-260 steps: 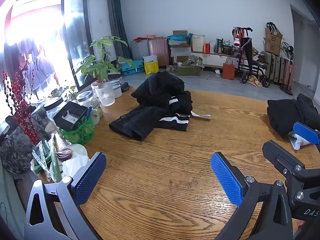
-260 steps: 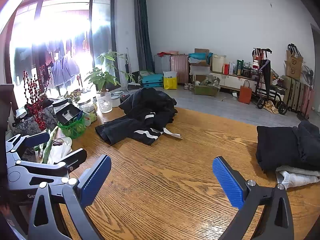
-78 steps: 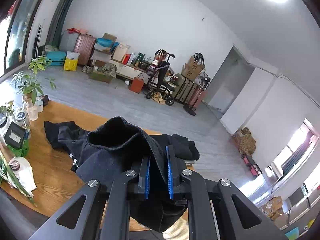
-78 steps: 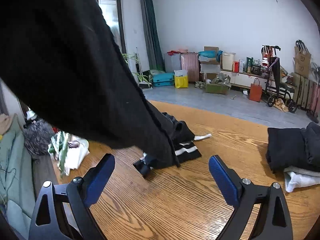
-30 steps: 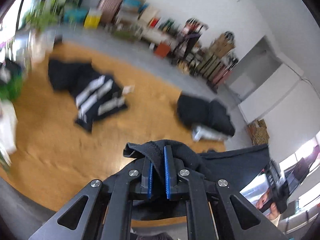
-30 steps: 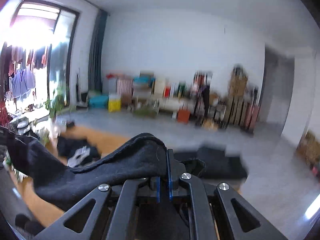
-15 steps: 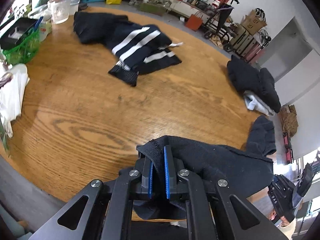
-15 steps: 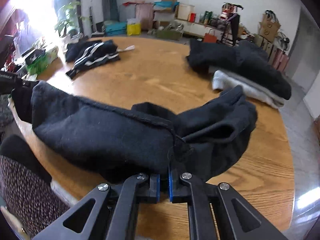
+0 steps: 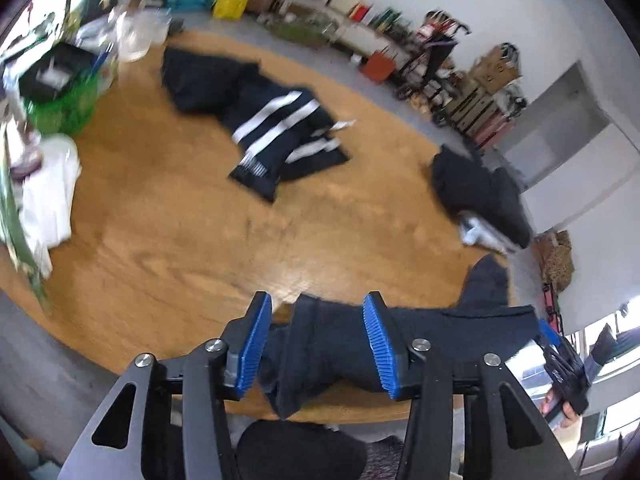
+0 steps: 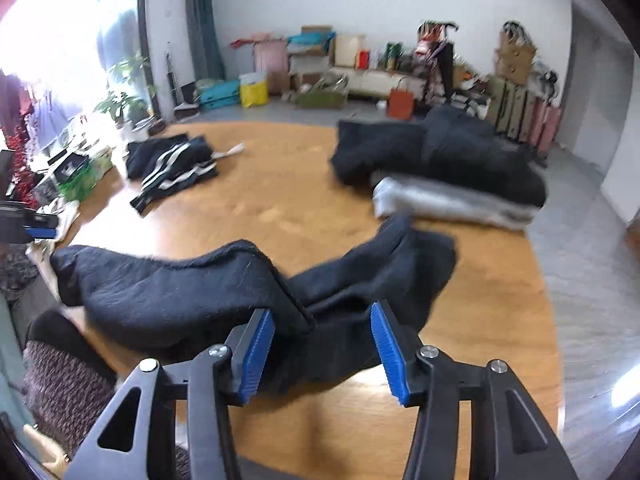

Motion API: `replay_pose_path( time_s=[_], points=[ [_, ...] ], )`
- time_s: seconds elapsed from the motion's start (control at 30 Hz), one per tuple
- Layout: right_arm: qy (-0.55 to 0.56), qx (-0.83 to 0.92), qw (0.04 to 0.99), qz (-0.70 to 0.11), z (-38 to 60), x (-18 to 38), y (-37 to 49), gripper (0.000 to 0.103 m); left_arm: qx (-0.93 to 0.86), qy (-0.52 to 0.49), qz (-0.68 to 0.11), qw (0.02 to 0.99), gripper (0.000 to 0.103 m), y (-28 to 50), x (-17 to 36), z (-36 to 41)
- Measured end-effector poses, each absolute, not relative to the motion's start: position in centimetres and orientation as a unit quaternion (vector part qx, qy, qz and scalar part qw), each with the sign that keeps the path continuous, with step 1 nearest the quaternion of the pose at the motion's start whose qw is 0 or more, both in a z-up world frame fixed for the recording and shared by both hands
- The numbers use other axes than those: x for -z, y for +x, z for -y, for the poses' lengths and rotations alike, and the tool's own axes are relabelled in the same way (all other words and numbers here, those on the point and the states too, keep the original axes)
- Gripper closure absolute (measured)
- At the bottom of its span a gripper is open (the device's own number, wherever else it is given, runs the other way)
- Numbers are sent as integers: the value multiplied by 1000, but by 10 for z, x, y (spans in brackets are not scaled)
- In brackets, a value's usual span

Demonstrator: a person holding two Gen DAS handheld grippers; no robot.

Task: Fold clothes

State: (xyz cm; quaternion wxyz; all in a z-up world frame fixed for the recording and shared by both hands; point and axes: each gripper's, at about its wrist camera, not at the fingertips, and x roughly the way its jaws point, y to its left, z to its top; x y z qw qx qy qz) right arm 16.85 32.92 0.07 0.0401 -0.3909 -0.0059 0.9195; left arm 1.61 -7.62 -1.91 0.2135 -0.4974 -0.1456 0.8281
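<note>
Jaws on both your grippers have just been opening: the left gripper (image 9: 316, 344) and the right gripper (image 10: 322, 350) each stand about half wide, with the black knitted garment (image 10: 192, 292) lying loose between the blue ribbed pads rather than pinched as it was half a second ago. That garment now rests along the near edge of the round wooden worktop (image 9: 168, 236), one end draped over the rim toward you. To my eye you have laid it down, so the next job is spreading it flat before any fold.

It looks thick and fuzzy, soft-edged, bunched in heavy rolls with a stitched seam near the right pads; expect it to slump, not hold a crease. Farther across lie a black garment with white stripes (image 9: 276, 136), crumpled, and a stack of dark folded clothes over a pale grey one (image 10: 440, 176). Both views are smeared by motion, so whether a pad touches cloth I cannot say.
</note>
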Motion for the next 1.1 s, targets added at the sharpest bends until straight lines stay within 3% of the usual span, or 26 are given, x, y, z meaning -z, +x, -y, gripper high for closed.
replay_pose_path(
  time_s=[0.33, 0.77, 0.87, 1.1],
  points=[
    [-349, -937, 26, -12, -349, -29, 140, 50, -825, -494, 97, 258, 47, 16, 8, 18],
    [-270, -953, 135, -34, -388, -61, 85, 54, -803, -537, 85, 245, 47, -21, 51, -28],
    [-304, -943, 129, -42, -396, -50, 75, 52, -796, -551, 98, 230, 47, -28, 65, -20],
    [-423, -897, 123, -32, -402, 40, 90, 52, -786, -572, 113, 204, 47, -25, 86, 14]
  ],
)
